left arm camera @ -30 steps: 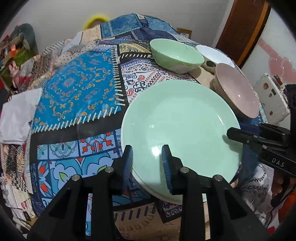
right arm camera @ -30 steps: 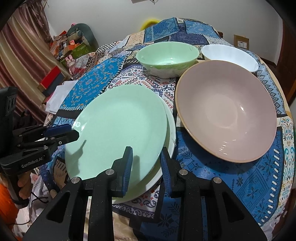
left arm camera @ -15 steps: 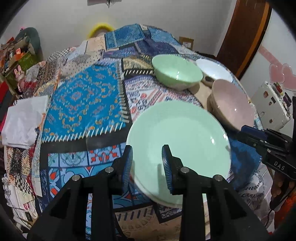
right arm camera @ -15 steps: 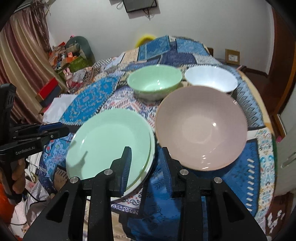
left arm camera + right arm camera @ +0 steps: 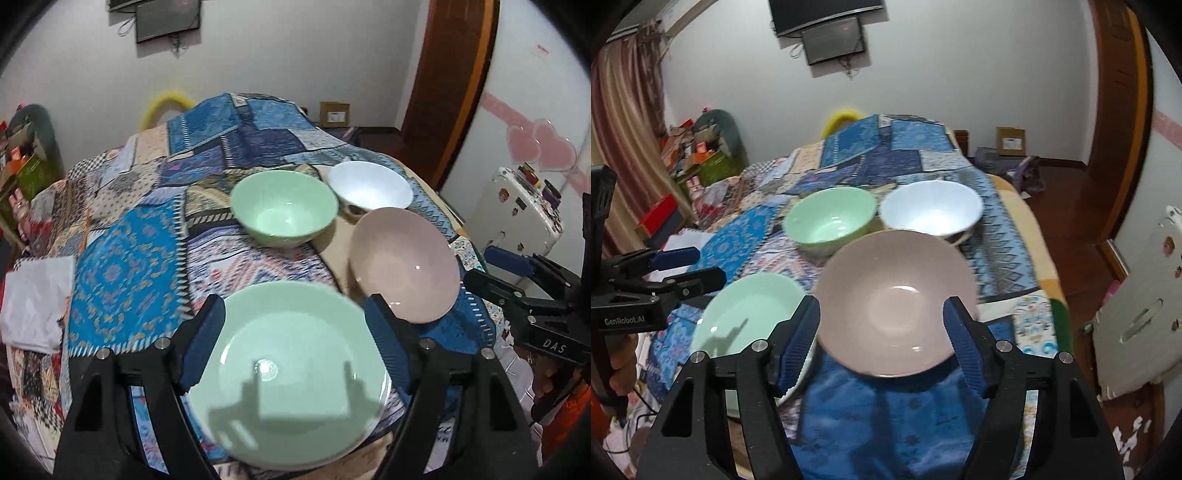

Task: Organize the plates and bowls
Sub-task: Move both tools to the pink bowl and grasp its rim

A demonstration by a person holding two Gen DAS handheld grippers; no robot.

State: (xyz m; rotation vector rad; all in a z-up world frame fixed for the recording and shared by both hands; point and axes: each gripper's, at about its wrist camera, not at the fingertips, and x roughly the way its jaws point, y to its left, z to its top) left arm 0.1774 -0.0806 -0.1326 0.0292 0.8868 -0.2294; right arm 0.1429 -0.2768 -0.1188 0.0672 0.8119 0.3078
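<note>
Green plate (image 5: 295, 376) on cloth; pink (image 5: 404, 264), green (image 5: 284, 212), white bowls (image 5: 369, 184) behind.

A lived-in room of a home: beyond the jaws, a patchwork cloth (image 5: 886, 155) covers the surface, a dark screen (image 5: 833, 38) hangs on the white wall, curtains (image 5: 624, 122) and cluttered boxes (image 5: 694, 147) to their left, a wooden door frame (image 5: 1123, 122) right.

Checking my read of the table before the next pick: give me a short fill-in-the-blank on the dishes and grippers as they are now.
1. The green plate lies on a ____ plate.
2. The white bowl stands beside the ____ bowl.
3. The right gripper, jaws just opened, frames the ____ bowl.
4. The left gripper holds ____.

Missing: white; green; pink; nothing
</note>
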